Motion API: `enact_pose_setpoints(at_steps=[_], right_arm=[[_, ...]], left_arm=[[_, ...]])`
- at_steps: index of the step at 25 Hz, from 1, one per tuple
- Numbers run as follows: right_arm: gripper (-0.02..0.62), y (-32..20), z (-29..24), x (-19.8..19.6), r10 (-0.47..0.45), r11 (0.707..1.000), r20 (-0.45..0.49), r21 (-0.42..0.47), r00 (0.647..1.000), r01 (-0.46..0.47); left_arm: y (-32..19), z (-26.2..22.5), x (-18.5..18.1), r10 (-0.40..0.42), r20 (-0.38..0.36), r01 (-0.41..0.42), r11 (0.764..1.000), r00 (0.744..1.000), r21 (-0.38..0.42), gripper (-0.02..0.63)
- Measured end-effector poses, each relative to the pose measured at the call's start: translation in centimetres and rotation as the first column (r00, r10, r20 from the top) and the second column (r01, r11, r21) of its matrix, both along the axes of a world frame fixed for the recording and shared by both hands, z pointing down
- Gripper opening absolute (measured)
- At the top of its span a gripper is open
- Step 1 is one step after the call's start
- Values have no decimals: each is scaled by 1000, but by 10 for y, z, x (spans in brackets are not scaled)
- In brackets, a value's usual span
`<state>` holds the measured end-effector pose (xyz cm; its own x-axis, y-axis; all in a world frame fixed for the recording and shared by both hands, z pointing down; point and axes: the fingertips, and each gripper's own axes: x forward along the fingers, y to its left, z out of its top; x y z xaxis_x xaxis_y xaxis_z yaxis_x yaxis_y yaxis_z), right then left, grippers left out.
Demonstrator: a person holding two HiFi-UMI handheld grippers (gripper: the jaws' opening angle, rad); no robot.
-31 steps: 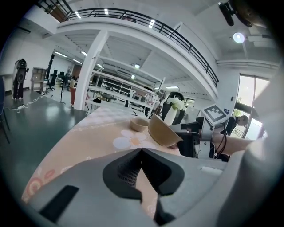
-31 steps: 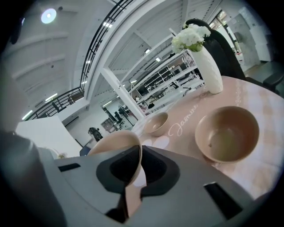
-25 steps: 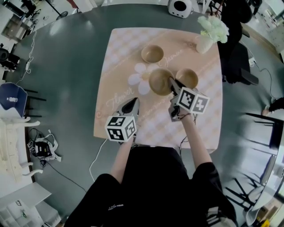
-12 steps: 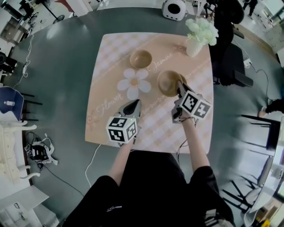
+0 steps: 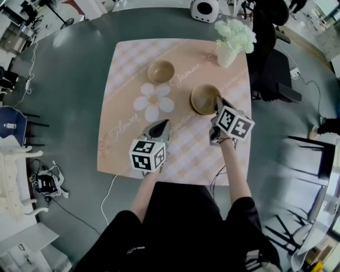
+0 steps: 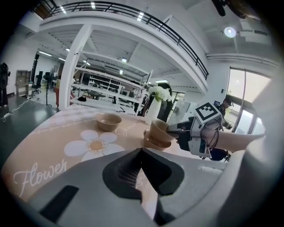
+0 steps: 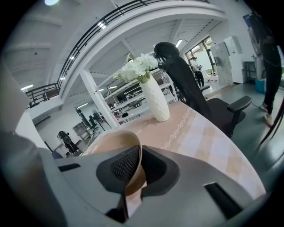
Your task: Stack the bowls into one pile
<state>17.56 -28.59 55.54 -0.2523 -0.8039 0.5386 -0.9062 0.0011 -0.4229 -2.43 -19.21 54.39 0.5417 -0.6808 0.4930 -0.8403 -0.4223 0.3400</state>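
Three tan bowls are on the flower-print tablecloth [image 5: 127,106]. One bowl [image 5: 161,71] [image 6: 108,121] stands alone at the far side. My right gripper [image 5: 217,102] [image 7: 138,150] is shut on the rim of a second bowl [image 5: 204,99] [image 6: 159,129] [image 7: 111,142]. It holds that bowl tilted directly over the third bowl [image 6: 153,143], which the head view hides. I cannot tell whether the two touch. My left gripper [image 5: 161,125] [image 6: 142,152] hovers over the table's near middle, jaws together and empty.
A white vase of white flowers [image 5: 229,43] [image 7: 155,102] stands at the table's far right corner. Beyond that edge is a black office chair [image 5: 276,71]. A white round device [image 5: 204,9] sits on the floor behind the table.
My right gripper has carried its bowl to the right, over the bowl that stood there, which is now covered in the head view. The left gripper has drifted a little rightward.
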Motion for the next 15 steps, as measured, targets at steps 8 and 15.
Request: enact_pose_setpoints(at_steps=[8,15], right_arm=[[17,-6,11,-7,-101,995,-113,-24,988,99],[26,-10,13,-14,-179,984,-229,-14,957,180]], left_arm=[[-2,7,5,-12,7,12,1000,1000,-15,-3],[-2,8,7,-24,7,24,999,1000,-21,-3]])
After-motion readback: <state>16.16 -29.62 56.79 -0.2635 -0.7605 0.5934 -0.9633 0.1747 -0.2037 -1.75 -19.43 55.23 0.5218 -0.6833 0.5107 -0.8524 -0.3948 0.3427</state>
